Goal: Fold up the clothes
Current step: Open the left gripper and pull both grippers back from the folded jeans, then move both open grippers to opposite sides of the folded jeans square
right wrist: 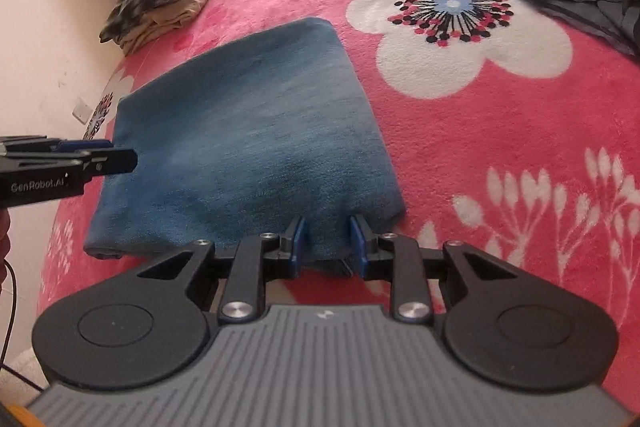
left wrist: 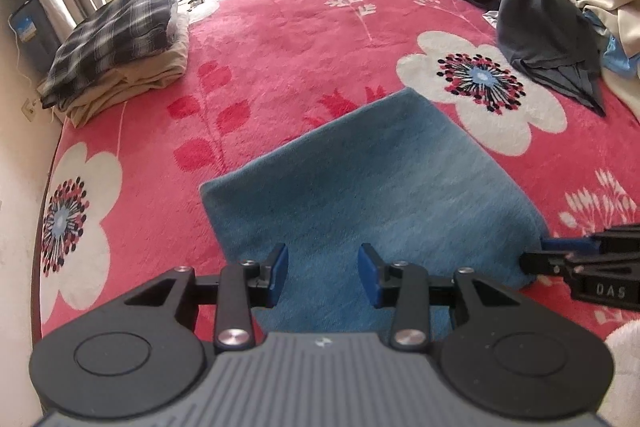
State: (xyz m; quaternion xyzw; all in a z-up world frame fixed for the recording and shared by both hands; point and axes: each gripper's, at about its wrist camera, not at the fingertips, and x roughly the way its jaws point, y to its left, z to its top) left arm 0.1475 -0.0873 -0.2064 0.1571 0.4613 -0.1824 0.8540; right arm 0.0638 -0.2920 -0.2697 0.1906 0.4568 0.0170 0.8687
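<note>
Grey ribbed housing and two black round hubs fill the bottom of both wrist views. Your left gripper (left wrist: 323,273) tilts steeply down over the near edge of the blue cloth (left wrist: 376,195), jaws apart, with the cloth lying flat under the gap between them. Its blue pads (left wrist: 280,273) show no pinch on the fabric, so you hold nothing there.

Your right gripper (right wrist: 327,247) also tilts steeply down, at the cloth's (right wrist: 248,131) near right corner. Its jaws stand narrower, and a bunched fold of blue fabric sits between the pads (right wrist: 298,245); whether they press on it or only flank it, you cannot tell from either view.

From the left wrist, your right gripper (left wrist: 538,251) comes in from the right edge with its tips at the cloth's side. From the right wrist, your left gripper (right wrist: 124,155) comes in from the left edge, level with the cloth's left side.

Cloth: folded into a rough rectangle, lying on the pink flowered blanket (left wrist: 280,39), near you.

Elsewhere: a stack of folded clothes (left wrist: 116,43), plaid on top and beige beneath, well apart at the far left edge of the bed. A dark grey heap of clothes (left wrist: 544,27) at the far right, near a large white flower (left wrist: 480,87) in the blanket pattern.
</note>
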